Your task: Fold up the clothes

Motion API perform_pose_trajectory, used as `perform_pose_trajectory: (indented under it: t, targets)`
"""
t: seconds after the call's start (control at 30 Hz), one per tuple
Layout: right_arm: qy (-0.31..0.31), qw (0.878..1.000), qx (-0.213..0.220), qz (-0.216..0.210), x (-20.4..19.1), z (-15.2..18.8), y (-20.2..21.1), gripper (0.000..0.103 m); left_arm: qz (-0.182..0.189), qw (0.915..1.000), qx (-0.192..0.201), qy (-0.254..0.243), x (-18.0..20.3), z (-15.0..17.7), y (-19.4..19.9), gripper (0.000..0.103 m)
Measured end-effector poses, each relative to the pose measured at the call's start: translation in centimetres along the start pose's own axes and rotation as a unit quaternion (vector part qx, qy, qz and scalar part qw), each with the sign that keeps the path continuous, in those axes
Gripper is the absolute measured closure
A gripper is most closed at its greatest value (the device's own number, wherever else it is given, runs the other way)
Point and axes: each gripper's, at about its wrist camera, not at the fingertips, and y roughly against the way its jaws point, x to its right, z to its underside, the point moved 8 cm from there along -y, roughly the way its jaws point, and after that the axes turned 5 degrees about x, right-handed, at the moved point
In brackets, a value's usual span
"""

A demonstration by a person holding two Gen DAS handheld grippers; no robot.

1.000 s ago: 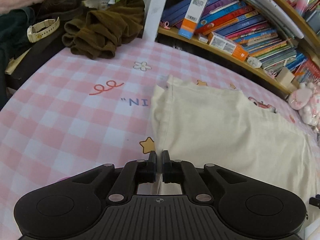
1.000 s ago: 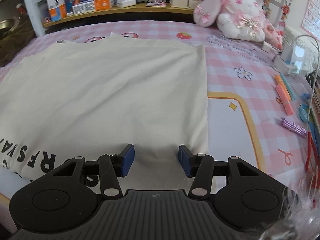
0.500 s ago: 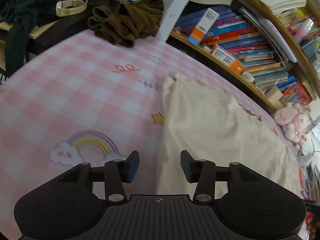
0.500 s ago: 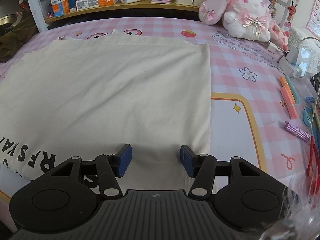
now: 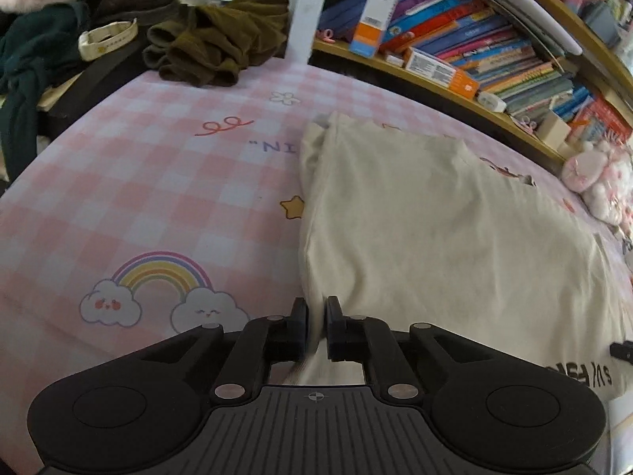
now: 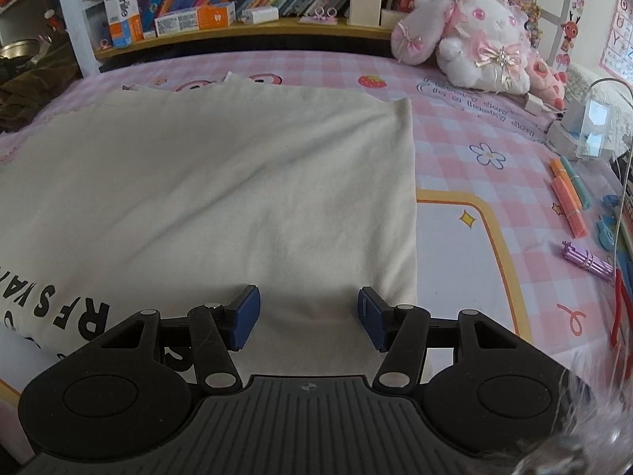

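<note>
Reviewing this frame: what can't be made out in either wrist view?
- Left wrist: whether the left claw, jaws closing, pinches the cream shirt edge; cloth there is blurred.
- Right wrist: shirt lettering cut off by the frame edge and the right claw.
- Both: the shirt's near hem, hidden under the claws' bodies.

Shirt (image 6: 221,182) on bed (image 6: 455,126), bookshelf (image 6: 237,33) behind

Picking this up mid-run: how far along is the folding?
Done: the cream shirt lies flat, apparently folded once, its printed lettering at the near edge. In hand: the left gripper is closing on the shirt's left edge; the right gripper stands open over the near right corner. Left: the next fold.
</note>
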Motion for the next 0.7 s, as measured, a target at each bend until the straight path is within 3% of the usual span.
perform_pose_trajectory:
  t: [0.17,0.23,0.33,0.5,0.7]
  targets:
    - [0.033,0.999,0.025,-0.016,0.0,0.4,0.7,0.049,-0.043,0.9989,0.017,0.002,0.8,0.0,1.2,0.082]
    - [0.064,0.997,0.032,-0.032,-0.1,0.7,1.5,0.046,-0.060,0.9976,0.034,0.009,1.6,0.2,2.4,0.066]
    - [0.110,0.992,0.045,-0.051,-0.1,1.2,3.0,0.045,-0.089,0.9943,0.059,0.008,3.0,0.7,3.9,0.053]
    - [0.180,0.977,0.075,-0.081,0.2,2.4,5.4,0.042,-0.138,0.9857,0.096,-0.015,6.1,2.1,6.3,0.045]
    - [0.218,0.964,0.096,-0.118,1.2,3.8,7.5,0.042,-0.160,0.9801,0.107,-0.048,10.3,4.8,8.9,0.038]
